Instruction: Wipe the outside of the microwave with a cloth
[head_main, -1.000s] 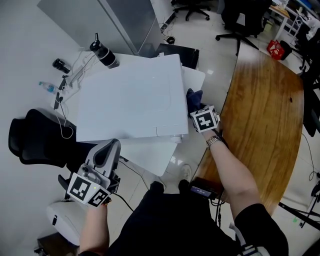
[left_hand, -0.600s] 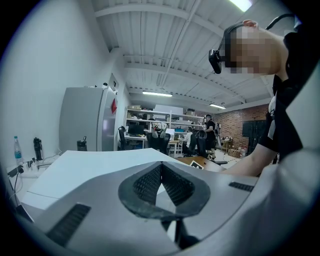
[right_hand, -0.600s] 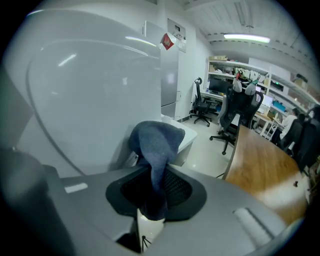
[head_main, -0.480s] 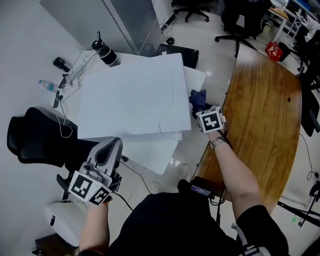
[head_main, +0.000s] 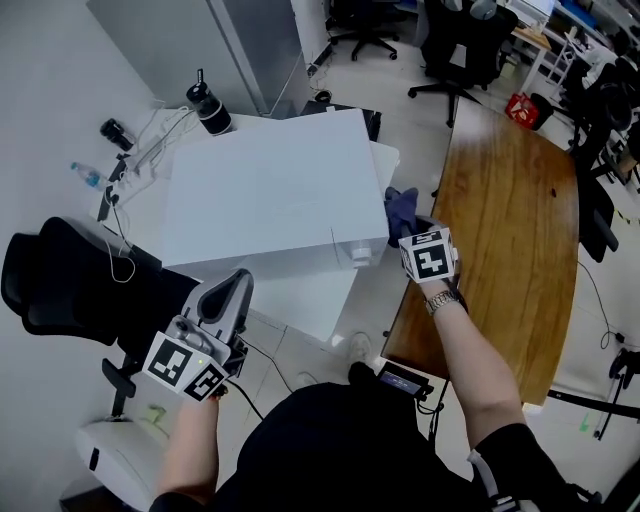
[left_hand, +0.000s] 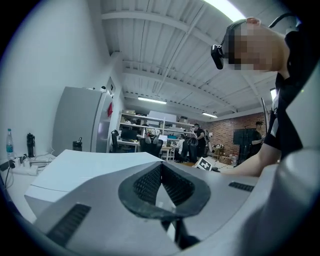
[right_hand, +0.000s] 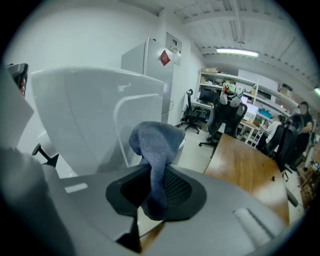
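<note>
Head view shows the white microwave standing on a white desk, seen from above, with a wooden table to its right across a strip of floor. We note the right gripper held at the microwave's right side, near the front corner, its jaws clamped on a blue-grey cloth. In the right gripper view the cloth passes between the two pads and bunches up above them, with the microwave's pale side wall directly behind it. The cloth lies just beside that wall; we cannot confirm whether it touches. The left gripper is held low in front of the desk's left part, apart from the microwave. The left gripper view shows its jaws pressed together with nothing between them, pointing roughly level across the microwave's top. A black office chair stands left of the desk. A black flask and a clear water bottle stand on the desk behind and left of the microwave.
</note>
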